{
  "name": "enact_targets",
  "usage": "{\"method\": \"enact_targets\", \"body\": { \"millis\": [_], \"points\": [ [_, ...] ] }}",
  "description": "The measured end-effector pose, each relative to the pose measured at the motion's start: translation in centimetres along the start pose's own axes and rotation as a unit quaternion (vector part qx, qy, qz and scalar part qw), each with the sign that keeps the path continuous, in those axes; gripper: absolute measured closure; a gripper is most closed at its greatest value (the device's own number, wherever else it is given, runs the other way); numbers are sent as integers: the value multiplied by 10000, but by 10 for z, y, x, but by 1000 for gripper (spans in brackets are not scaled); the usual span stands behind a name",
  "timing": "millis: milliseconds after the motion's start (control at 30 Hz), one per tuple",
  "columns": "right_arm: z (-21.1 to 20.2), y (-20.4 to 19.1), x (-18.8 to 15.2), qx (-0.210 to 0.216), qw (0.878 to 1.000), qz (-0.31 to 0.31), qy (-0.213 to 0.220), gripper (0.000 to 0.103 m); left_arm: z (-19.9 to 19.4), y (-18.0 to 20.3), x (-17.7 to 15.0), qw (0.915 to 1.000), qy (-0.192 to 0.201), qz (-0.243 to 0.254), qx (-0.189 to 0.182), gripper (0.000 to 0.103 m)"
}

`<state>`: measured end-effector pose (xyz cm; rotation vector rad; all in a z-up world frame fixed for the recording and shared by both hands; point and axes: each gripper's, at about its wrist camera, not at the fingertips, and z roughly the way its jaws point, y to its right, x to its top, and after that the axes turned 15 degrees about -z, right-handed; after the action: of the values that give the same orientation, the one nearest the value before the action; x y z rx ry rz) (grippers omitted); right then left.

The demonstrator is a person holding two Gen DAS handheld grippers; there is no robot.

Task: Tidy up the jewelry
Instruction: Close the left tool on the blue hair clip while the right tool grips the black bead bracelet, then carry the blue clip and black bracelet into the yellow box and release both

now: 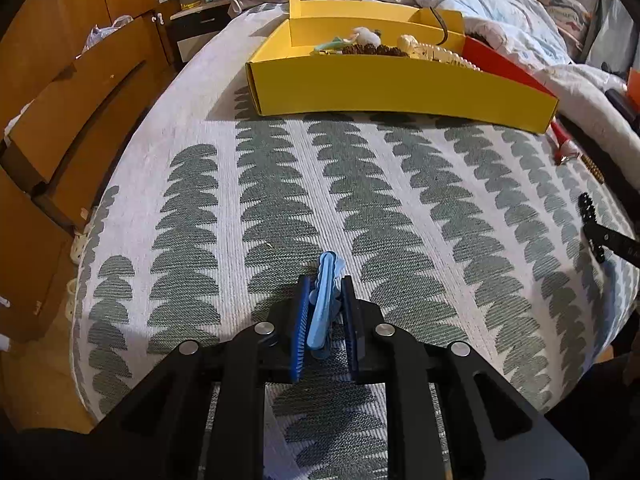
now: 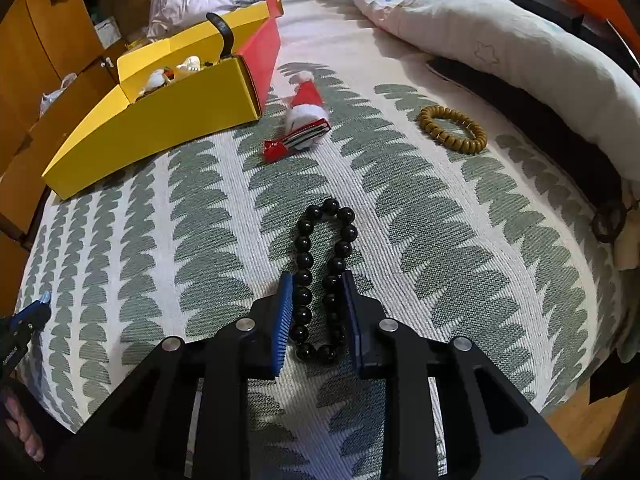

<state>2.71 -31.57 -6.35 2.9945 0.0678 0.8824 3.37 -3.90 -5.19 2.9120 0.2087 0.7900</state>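
bed cover [image 1: 280, 184]: green leaf print, everything sits on it
yellow box [image 1: 400, 88]: open on the cover, already holds beads and small pieces
left gripper [image 1: 326, 280]: well in front of box, clamped on light blue hair clip [image 1: 326, 300]
right gripper [image 2: 318, 284]: clamped on black bead bracelet [image 2: 324, 272], its loop sticking out toward box
santa hat clip [image 2: 304, 124]: just beside box
tan bead bracelet [image 2: 452, 130]: further from the box than the hat clip

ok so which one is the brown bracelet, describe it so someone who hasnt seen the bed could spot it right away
On the leaf-patterned bedspread, look toward the rumpled white duvet, away from the yellow box. The brown bracelet lies flat and alone there, beyond the Santa-hat clip. Its beads are flat tan discs, unlike the round glossy black bead bracelet pinched in the right gripper.
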Motion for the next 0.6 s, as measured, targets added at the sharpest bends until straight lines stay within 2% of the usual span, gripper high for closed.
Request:
{"method": "enact_targets", "body": {
  "millis": [133, 167, 200, 433, 600],
  "points": [
    [-8, 0, 1, 62, 9999, 14, 136, 84, -6, -1, 2, 10000, 66, -30, -61, 87],
    [-9, 1, 1, 45, 9998, 18, 167, 90, -6, -2, 2, 9999, 74, -41, -78, 87],
    [-11, 2, 2, 10, 9998, -1, 194, 91, -7, -3, 3, 9999, 77, -53, -84, 87],
    [-15, 1, 2, 88, 9996, 9, 273, 92, -9, -7, 7, 9998, 91, -141, -141, 87],
    [-27, 3, 4, 244, 9983, 69, 526, 92, -12, -8, 8, 9996, 111, -169, -181, 87]
  ]
}}
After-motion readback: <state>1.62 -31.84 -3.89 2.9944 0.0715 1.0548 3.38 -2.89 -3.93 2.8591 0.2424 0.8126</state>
